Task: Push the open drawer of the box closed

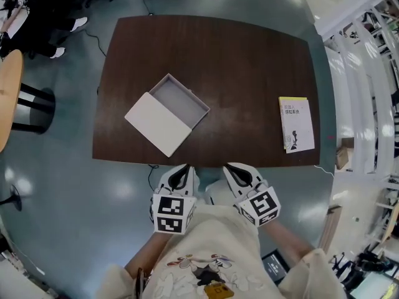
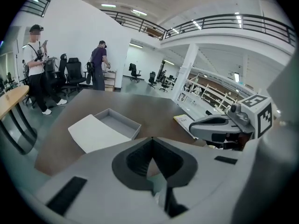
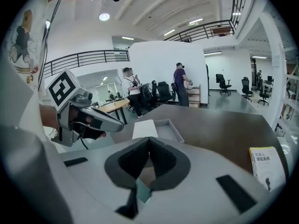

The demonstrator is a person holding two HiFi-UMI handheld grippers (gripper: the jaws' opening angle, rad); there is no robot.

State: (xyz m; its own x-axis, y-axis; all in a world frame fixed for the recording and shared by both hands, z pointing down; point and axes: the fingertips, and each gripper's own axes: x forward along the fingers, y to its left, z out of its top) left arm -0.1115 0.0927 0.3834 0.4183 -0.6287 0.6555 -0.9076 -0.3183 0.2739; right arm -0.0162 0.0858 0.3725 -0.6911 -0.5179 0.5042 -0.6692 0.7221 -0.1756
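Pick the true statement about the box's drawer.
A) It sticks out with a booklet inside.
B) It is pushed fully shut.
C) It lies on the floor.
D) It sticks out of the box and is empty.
D: the drawer stands out from the box with its grey inside bare, while the booklet lies apart near the table's right edge.

On table (image 1: 237,61): box (image 1: 157,124) at left, drawer (image 1: 181,101) out at its far end, booklet (image 1: 295,124) at right

— Where's the box?
— The flat white box (image 1: 156,124) lies diagonally on the dark surface (image 1: 249,67), left of centre.
— And its drawer?
— The drawer (image 1: 182,99) is slid out, grey and empty.
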